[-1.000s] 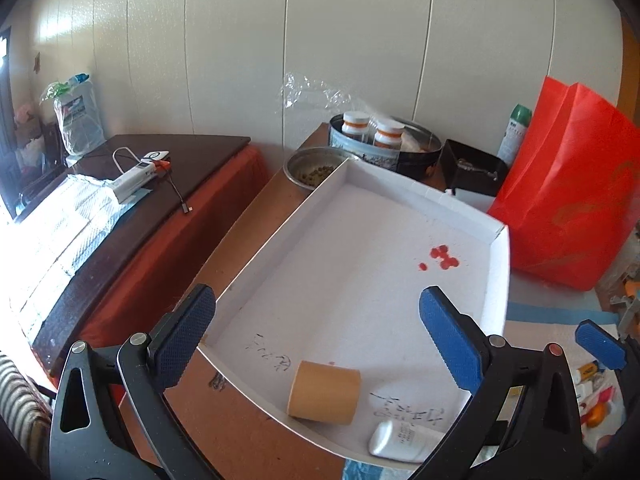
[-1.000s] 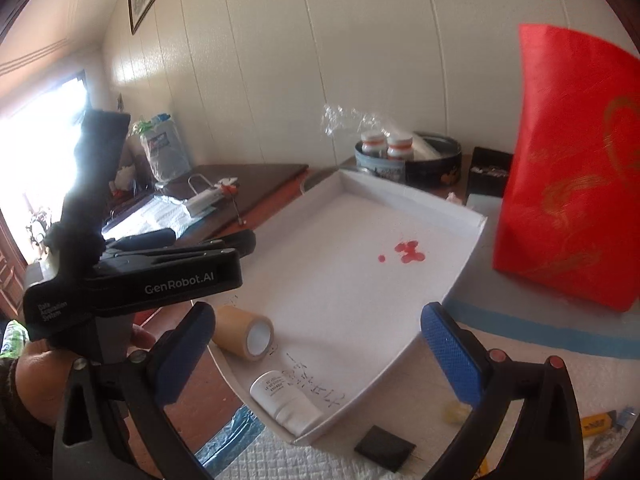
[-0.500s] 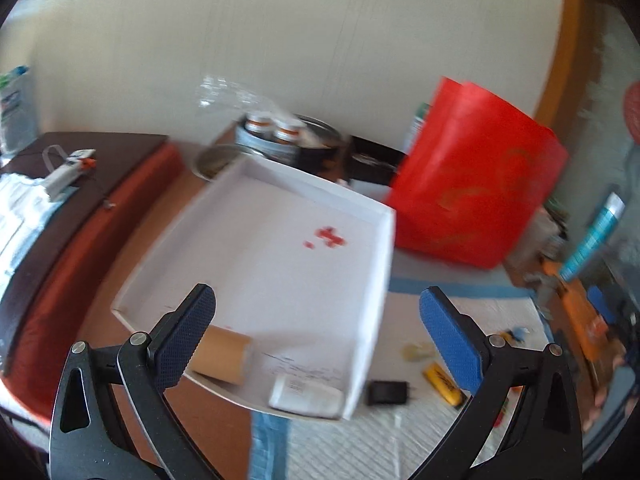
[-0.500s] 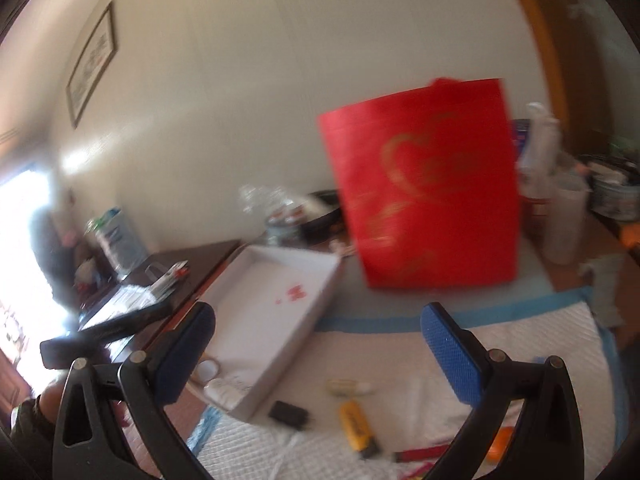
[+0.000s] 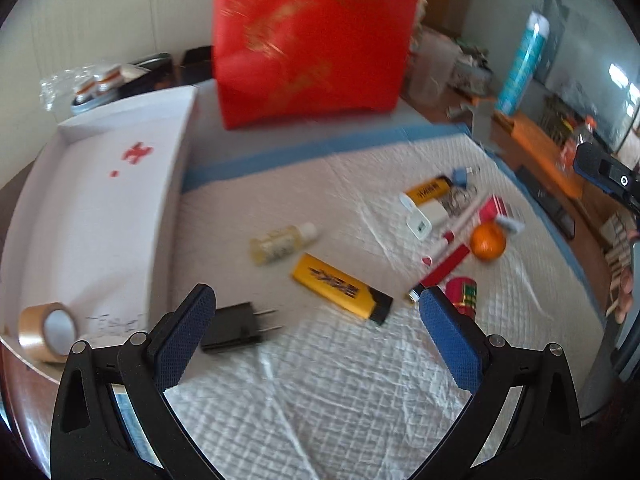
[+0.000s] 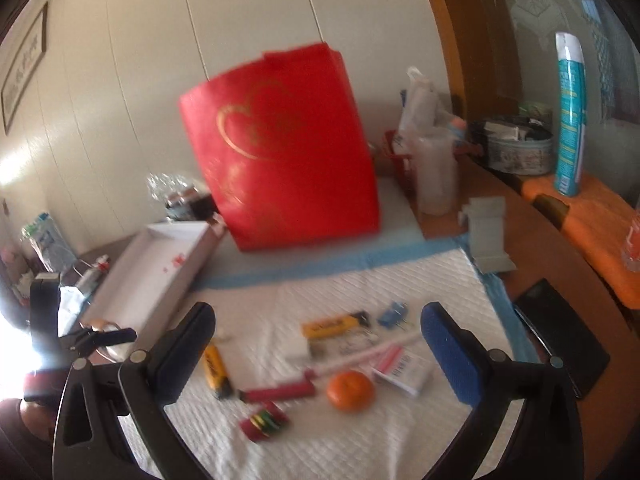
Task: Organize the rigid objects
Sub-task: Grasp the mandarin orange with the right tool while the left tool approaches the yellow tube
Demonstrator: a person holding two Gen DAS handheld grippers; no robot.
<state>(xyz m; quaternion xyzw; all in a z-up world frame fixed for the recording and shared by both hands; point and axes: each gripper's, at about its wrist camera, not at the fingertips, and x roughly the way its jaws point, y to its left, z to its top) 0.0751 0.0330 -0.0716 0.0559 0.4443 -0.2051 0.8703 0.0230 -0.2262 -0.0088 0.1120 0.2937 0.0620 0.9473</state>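
White tray [image 5: 100, 216]; tape roll [image 5: 48, 330] inside

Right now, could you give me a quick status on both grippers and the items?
Left gripper open, empty. Right gripper open, empty. Tape roll in white tray; black plug, yellow lighter, orange loose on pad. Nothing blocking.

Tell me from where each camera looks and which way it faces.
Left wrist: sits on the left tool, faces down over the white pad and black plug; its own open fingers show.
Right wrist: sits on the right tool, faces the red bag; open fingers show.
Shared: orange, white tray.
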